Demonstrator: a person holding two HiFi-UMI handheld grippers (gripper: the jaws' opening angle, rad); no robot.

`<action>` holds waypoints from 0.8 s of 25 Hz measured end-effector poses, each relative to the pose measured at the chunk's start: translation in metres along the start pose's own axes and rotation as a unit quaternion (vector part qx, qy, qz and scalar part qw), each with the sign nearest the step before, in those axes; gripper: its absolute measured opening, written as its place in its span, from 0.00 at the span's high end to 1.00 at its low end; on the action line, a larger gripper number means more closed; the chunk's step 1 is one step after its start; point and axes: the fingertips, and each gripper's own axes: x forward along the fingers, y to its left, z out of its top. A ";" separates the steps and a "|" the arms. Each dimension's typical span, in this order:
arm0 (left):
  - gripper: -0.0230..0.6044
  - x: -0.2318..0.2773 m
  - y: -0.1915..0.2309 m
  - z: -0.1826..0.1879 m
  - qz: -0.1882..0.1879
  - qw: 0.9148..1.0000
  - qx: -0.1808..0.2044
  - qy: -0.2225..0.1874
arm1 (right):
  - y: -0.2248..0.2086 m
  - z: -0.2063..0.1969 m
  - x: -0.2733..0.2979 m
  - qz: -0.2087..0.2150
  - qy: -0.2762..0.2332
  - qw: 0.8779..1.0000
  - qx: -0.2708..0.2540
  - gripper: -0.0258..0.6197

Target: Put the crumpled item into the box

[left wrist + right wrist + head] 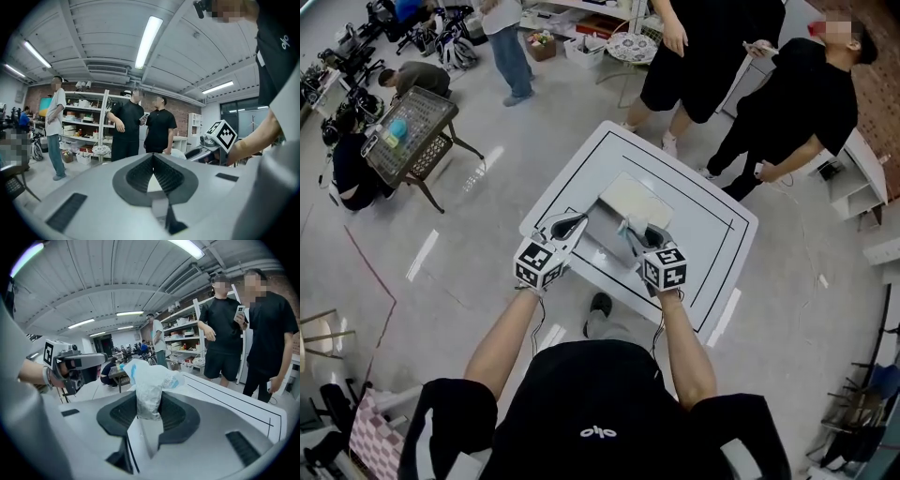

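Note:
The crumpled item (pixel 150 380), a white plastic wrapper with blue print, sticks up out of my right gripper (pixel 149 401), which is shut on its lower part. In the head view the right gripper (pixel 635 234) holds the crumpled item (pixel 627 224) at the near edge of the pale open box (pixel 630 200), which stands in the middle of the white table (pixel 703 234). My left gripper (pixel 577 223) hovers just left of the box's near corner. In the left gripper view its jaws (pixel 152 161) meet at the tips with nothing between them.
Two people in black (pixel 787 94) stand at the table's far side, and another stands further back (pixel 508 42). A low trolley with a wire basket (pixel 408 131) is off to the left, with a crouching person beside it. Shelves line the back wall (pixel 86 117).

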 end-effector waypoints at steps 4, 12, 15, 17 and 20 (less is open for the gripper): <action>0.95 0.014 0.013 -0.014 0.002 1.000 -0.012 0.010 | -0.007 -0.016 0.032 0.012 0.036 0.999 0.003 0.75; 0.95 0.031 0.028 -0.054 0.008 0.998 -0.044 0.039 | -0.015 -0.055 0.090 0.034 0.113 0.993 0.007 0.75; 0.95 0.036 0.029 -0.063 0.011 0.997 -0.052 0.046 | -0.017 -0.070 0.107 0.044 0.146 0.988 0.006 0.75; 0.95 0.038 0.030 -0.067 0.014 0.997 -0.057 0.050 | -0.016 -0.080 0.117 0.052 0.167 0.984 0.004 0.75; 0.95 0.040 0.035 -0.071 0.020 0.997 -0.060 0.054 | -0.016 -0.098 0.133 0.066 0.198 0.978 0.004 0.75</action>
